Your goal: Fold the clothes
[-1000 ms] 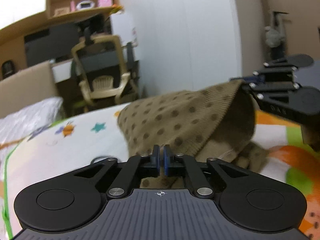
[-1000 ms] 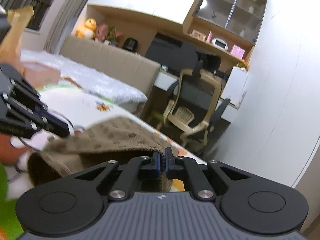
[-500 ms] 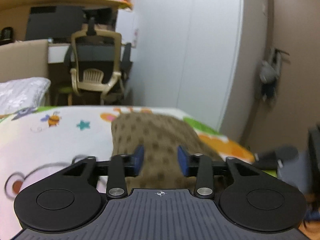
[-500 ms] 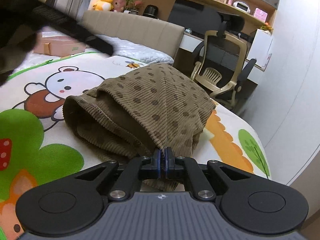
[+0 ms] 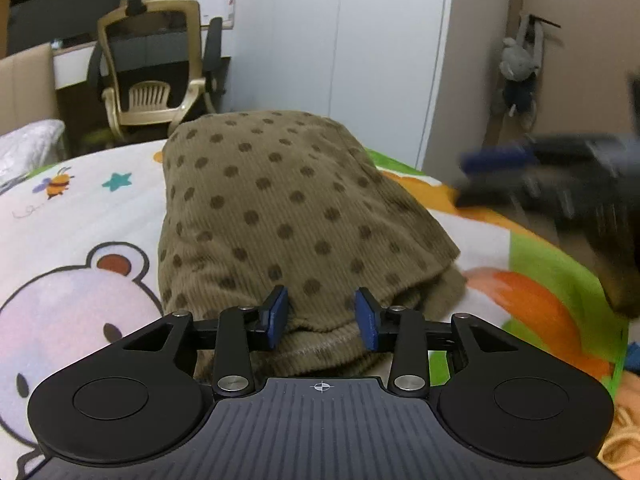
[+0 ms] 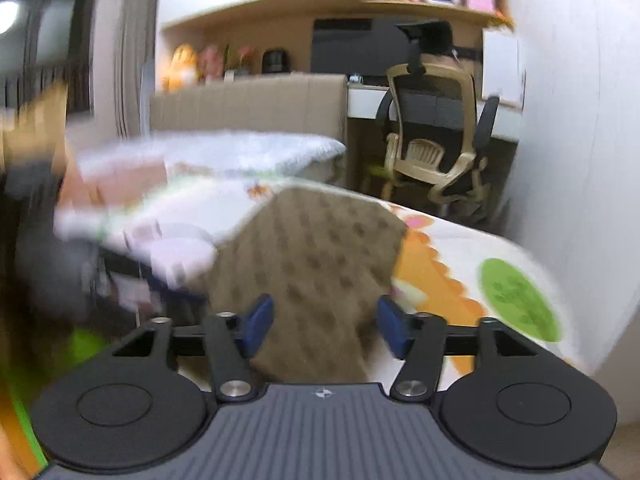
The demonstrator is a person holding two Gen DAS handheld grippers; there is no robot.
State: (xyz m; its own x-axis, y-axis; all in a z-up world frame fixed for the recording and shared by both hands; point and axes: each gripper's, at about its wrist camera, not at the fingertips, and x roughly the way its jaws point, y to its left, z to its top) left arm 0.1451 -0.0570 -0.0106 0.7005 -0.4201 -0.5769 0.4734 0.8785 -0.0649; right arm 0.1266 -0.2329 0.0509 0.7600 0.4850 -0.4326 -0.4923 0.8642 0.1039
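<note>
You've just made a fold: the brown dotted garment (image 5: 280, 208) lies doubled mid-frame on the bed (image 5: 80, 200), left claw (image 5: 322, 318) closing slightly yet gripping nothing, right claw (image 6: 324, 326) opening, released; next, I'd judge, regrip an edge.

I see a cartoon bed sheet (image 5: 100, 208) with a bear (image 5: 68, 312) at near left and a bee (image 5: 58, 184) farther off. Beyond the bed stands a beige office chair (image 5: 152, 76) at a desk (image 6: 432, 108). A grey stuffed toy (image 5: 518, 68) hangs far right; a shelf (image 6: 432, 2) carries small items.
</note>
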